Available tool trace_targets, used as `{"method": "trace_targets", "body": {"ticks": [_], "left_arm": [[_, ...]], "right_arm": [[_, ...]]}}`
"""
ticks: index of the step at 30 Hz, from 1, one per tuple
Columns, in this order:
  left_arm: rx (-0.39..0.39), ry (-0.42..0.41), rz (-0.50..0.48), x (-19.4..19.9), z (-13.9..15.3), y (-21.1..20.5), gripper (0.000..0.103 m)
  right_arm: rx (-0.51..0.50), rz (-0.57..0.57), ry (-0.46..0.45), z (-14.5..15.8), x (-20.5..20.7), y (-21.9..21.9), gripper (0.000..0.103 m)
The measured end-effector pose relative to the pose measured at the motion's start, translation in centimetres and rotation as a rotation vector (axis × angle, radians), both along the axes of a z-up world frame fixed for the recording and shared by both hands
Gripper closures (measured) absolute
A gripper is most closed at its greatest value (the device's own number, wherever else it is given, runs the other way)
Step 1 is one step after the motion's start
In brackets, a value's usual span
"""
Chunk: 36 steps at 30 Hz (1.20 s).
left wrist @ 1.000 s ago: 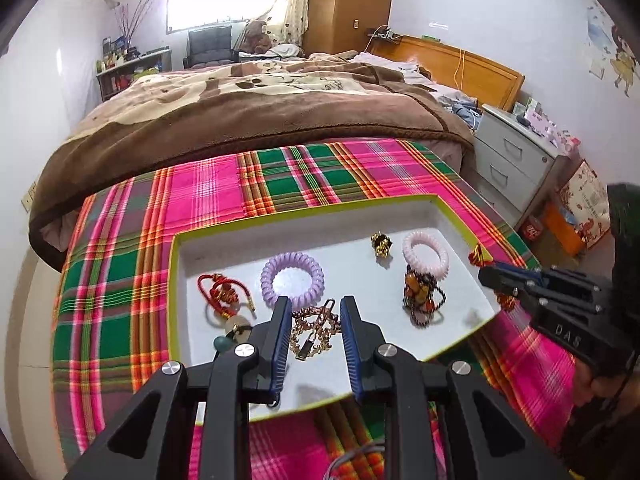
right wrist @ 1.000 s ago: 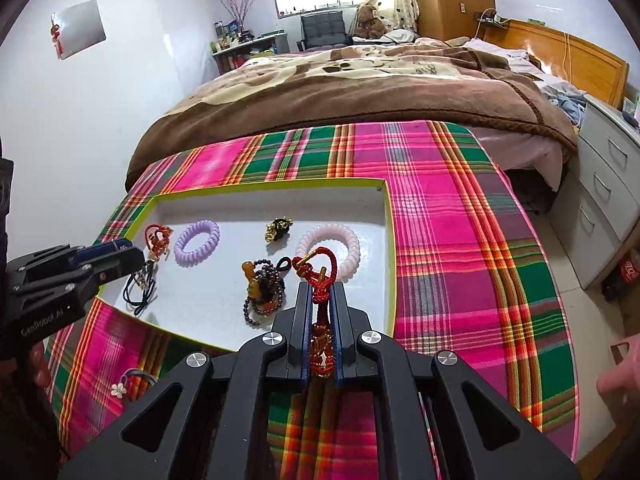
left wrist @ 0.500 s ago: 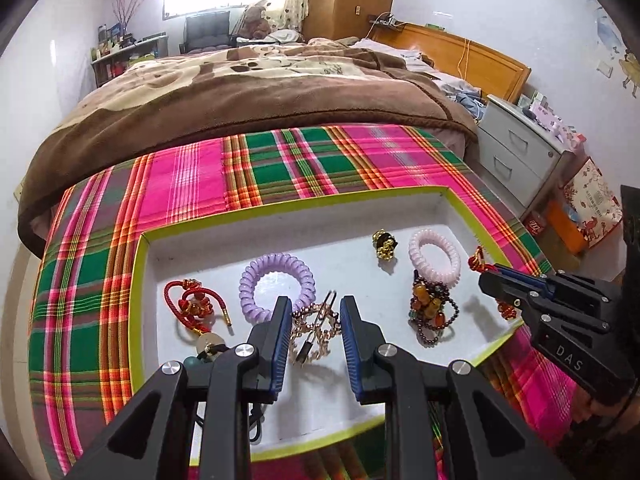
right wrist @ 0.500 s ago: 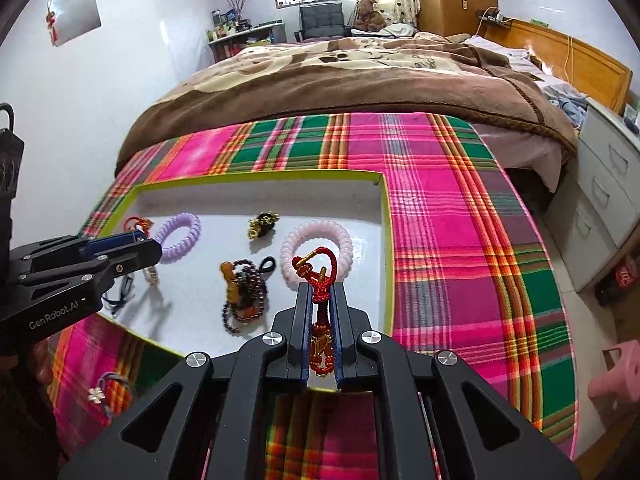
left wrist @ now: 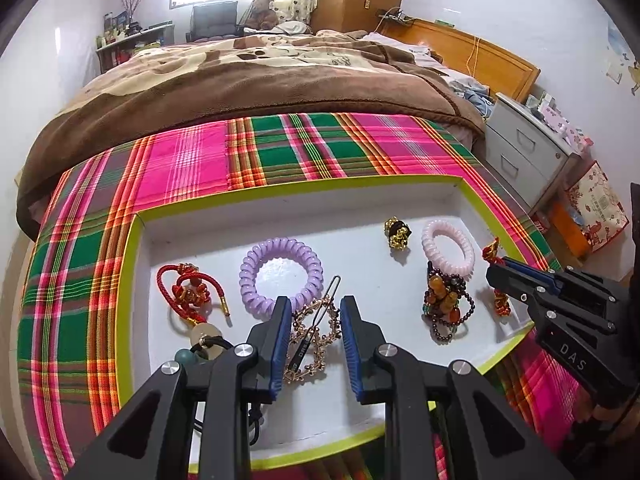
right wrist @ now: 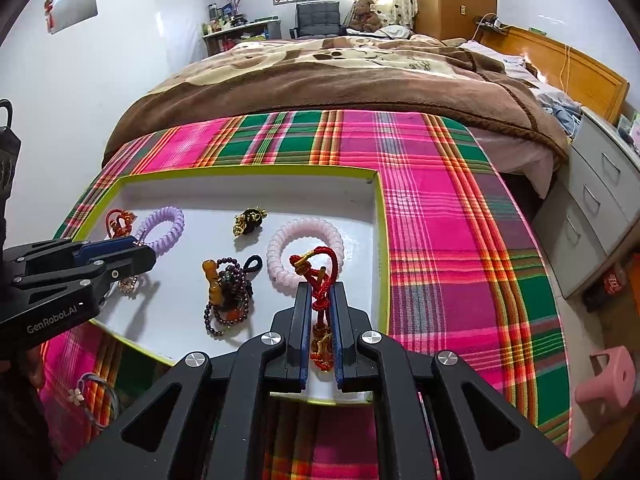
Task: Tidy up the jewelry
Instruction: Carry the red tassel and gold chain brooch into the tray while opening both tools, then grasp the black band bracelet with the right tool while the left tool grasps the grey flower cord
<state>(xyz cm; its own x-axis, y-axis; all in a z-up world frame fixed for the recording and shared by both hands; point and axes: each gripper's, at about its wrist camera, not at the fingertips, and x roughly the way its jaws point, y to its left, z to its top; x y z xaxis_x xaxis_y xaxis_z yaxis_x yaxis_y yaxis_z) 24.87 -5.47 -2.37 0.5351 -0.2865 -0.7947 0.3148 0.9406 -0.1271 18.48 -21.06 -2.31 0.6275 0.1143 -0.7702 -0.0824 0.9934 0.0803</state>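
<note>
With its jaws clamped on the red cord bracelet (right wrist: 320, 276) above the tray (right wrist: 382, 240), the right gripper (right wrist: 319, 320) should lower it onto bare floor beside the pink coil (right wrist: 306, 252), while the left gripper (left wrist: 312, 344) hovers open over the gold chain (left wrist: 316, 336).

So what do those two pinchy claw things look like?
Both are black and angular with silver round screws. The left gripper and right gripper each have two fingers with blue pads inside. White letters say "GenRobot.AI" on the left one and "DAS" on the right. No sleeves are visible.
</note>
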Motion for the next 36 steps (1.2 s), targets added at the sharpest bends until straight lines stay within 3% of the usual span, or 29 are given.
{"method": "trace_targets", "body": {"ticks": [5,8,10,26,36], "left_arm": [[-0.011,0.0,0.015,-0.4,0.1,0.2,0.078],[-0.013,-0.009,0.02,-0.8,0.5,0.3,0.078],[-0.016,-0.013,0.026,-1.1,0.7,0.5,0.078],[0.011,-0.105,0.087,-7.8,3.4,2.1,0.072],[-0.006,-0.12,0.122,-12.4,3.4,4.4,0.071]], "right_arm": [[0.014,-0.007,-0.002,0.1,0.0,-0.2,0.084],[0.011,-0.007,-0.012,0.3,-0.2,-0.1,0.067],[0.021,-0.004,-0.02,0.6,-0.5,-0.1,0.063],[0.065,0.023,-0.077,2.5,-4.3,0.2,0.062],[0.072,0.066,-0.091,2.6,-7.7,0.7,0.061]]}}
